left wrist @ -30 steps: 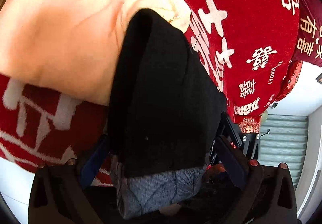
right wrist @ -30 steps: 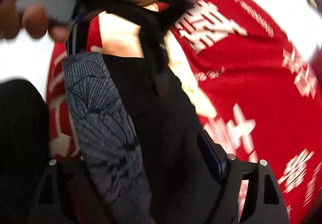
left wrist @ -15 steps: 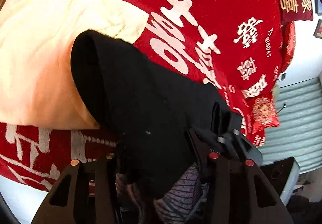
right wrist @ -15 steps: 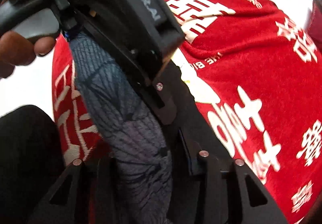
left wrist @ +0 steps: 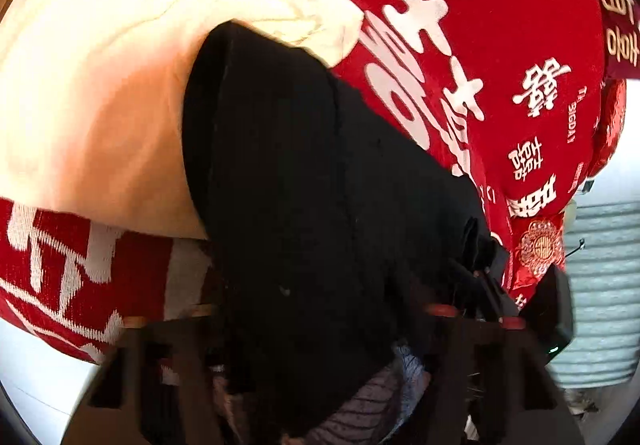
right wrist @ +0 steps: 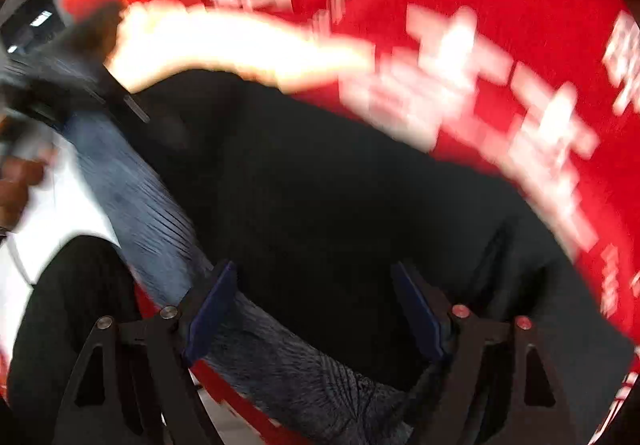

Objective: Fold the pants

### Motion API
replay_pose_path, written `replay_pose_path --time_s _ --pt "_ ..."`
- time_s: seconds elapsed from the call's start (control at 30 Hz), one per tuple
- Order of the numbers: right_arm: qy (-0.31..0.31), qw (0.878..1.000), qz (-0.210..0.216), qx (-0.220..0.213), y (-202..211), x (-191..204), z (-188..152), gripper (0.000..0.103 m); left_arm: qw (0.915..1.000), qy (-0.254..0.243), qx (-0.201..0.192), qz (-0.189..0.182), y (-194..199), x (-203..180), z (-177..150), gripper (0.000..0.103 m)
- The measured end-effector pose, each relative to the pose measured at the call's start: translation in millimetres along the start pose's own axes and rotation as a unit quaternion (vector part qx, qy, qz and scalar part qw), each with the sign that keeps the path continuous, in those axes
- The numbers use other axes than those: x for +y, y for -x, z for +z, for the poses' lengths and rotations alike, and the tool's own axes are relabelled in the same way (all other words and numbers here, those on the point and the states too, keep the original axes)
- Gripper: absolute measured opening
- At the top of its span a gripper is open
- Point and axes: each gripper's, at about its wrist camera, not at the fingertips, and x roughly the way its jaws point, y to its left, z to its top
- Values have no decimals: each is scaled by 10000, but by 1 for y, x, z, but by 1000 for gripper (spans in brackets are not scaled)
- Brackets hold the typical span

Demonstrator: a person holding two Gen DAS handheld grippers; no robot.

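Two hand-held grippers are working one pair of black pants (left wrist: pixel 304 185) on a bed covered by a red blanket (left wrist: pixel 500 25) with white characters.

Nearest the left wrist camera, the left gripper (left wrist: pixel 320 329) is closing its jaws on the waist end of the pants. The black cloth is bunched between the fingers and a grey patterned waistband (left wrist: pixel 372 405) is showing just below them. From that grip the pants are running away from the camera across the blanket, their far end lying over a cream cloth (left wrist: pixel 100 85) toward the bed's far left side.

In the right wrist view, which is blurred by motion, the right gripper (right wrist: pixel 312 309) is opening its jaws. Its blue pads (right wrist: pixel 210 315) are standing wide apart, with black fabric and the waistband lying between and under them but not pinched. So the right one is releasing while the left is clenching on the pants.

The step in hand appears to be regripping the waist so that the garment can be laid out or doubled over. The next move likely calls for the right gripper to find a fresh edge of the pants beside the left grip, clamp it firmly, then for both to carry the cloth evenly so the fold lands flat.

Farther off, beyond the bed's right edge, grey horizontal slats (left wrist: pixel 600 285) are showing.
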Motion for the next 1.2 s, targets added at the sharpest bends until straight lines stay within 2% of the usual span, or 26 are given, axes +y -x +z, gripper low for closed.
replay_pose_path --time_s 0.03,0.1,0.17,0.27,0.37,0.43,0.57,0.6,0.7,0.8,1.07,1.2 --pt "-21 9999 59 -125 3 -1 2 84 9999 -101 -18 71 2 -6 0 34" --pt "-64 9998 171 -37 10 -3 7 85 9984 -412 -47 391 4 -23 -2 30" --pt "-111 9991 270 -303 27 -8 6 85 9960 -496 -34 738 3 -37 -2 27" --pt "-133 9986 103 -499 49 -19 -3 85 9921 -709 -163 1019 9 -61 -6 26" --pt "-259 9981 -210 -516 69 -39 -23 85 9792 -1341 -322 1488 14 -107 -18 26" --pt "-407 9975 -434 -385 76 -54 -32 85 9734 -1552 -411 1632 17 -132 -23 26" --pt "-1145 9895 -875 -101 96 -91 -58 85 9568 -2047 -599 1979 15 -186 -40 26" --pt "-1381 9846 -1067 -102 104 -101 -66 86 9495 -2264 -661 2069 11 -206 -48 26" --pt "-1765 9700 -1660 -169 124 -126 -81 91 9388 -2588 -730 2150 1 -246 -65 26" --pt "-1920 9614 -1971 -52 136 -142 -98 93 9295 -2902 -739 2155 -12 -283 -80 26" --pt "-2553 9474 -1925 -168 166 -190 -147 93 9153 -3513 -383 1930 -57 -370 -116 26" --pt "-2947 9345 -1977 -272 182 -217 -174 93 9046 -3814 -48 1902 -102 -405 -139 26"
